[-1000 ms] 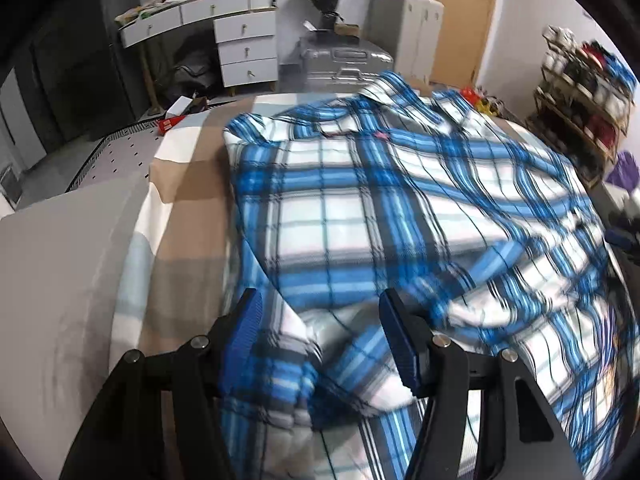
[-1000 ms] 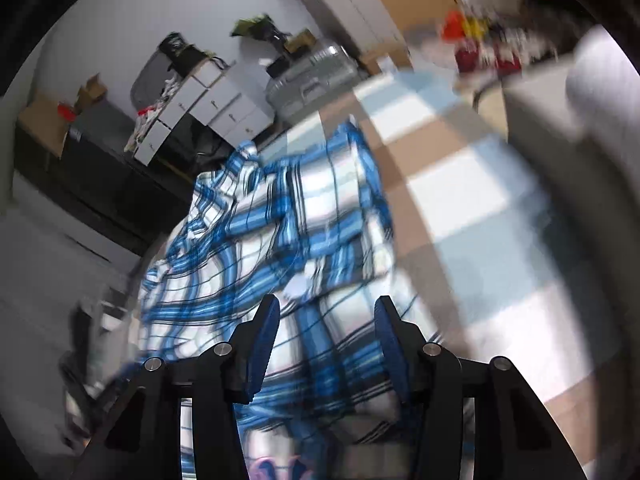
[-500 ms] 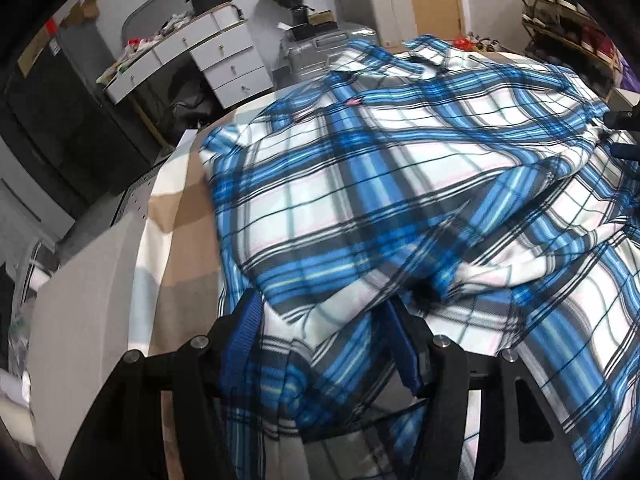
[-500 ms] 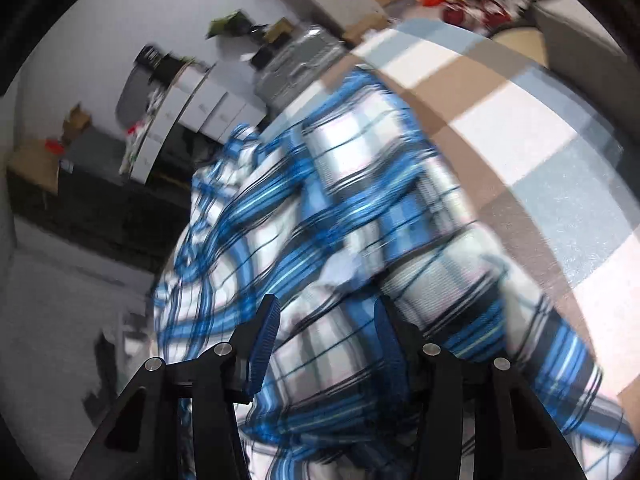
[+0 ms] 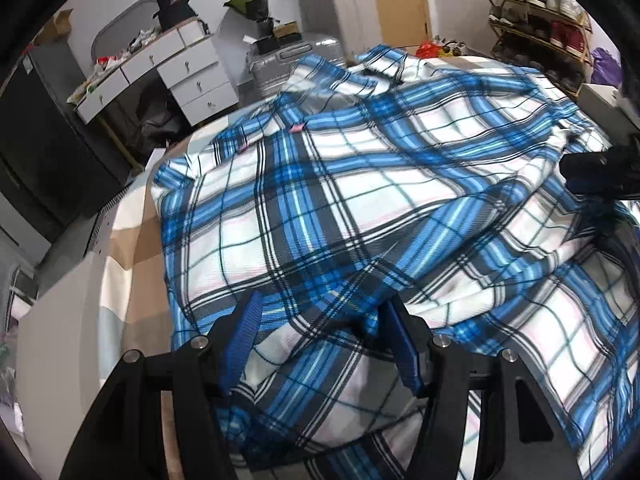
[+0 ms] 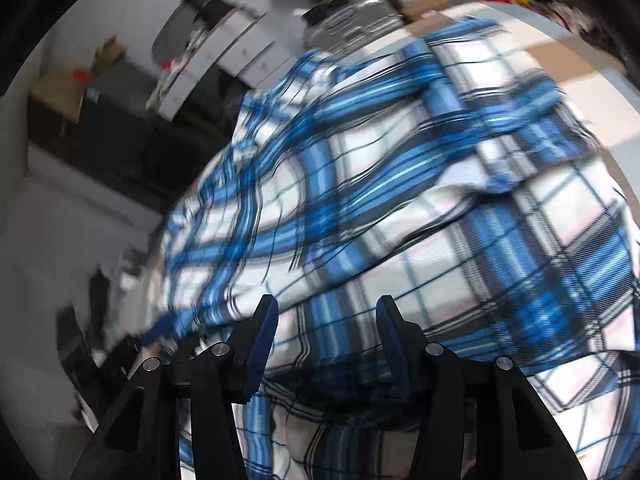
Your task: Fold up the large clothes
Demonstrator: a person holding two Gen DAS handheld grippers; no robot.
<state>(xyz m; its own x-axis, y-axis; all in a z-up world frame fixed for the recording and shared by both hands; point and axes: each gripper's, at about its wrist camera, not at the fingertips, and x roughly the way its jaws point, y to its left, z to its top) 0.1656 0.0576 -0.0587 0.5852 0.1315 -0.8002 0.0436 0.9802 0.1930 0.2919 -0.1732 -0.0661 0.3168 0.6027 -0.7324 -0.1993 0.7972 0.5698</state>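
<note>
Blue-and-white plaid flannel shirt (image 5: 340, 184) lay spread over a bed w/ beige, white & pale-blue checked cover (image 5: 132, 248), bunched at near side. Left black gripper w/ blue pads (image 5: 320, 344) sat about half apart, a raised fold of shirt between pads; right gripper (image 6: 326, 340) likewise half apart w/ cloth between, grip unclear due to blur. Bare cover showed along shirt's left edge; white drawer desk (image 5: 188, 76) & silver suitcase (image 5: 296, 60) stood beyond bed's far end.

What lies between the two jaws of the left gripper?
In the left wrist view, a bunched fold of the plaid shirt fills the gap of the left gripper.
</note>
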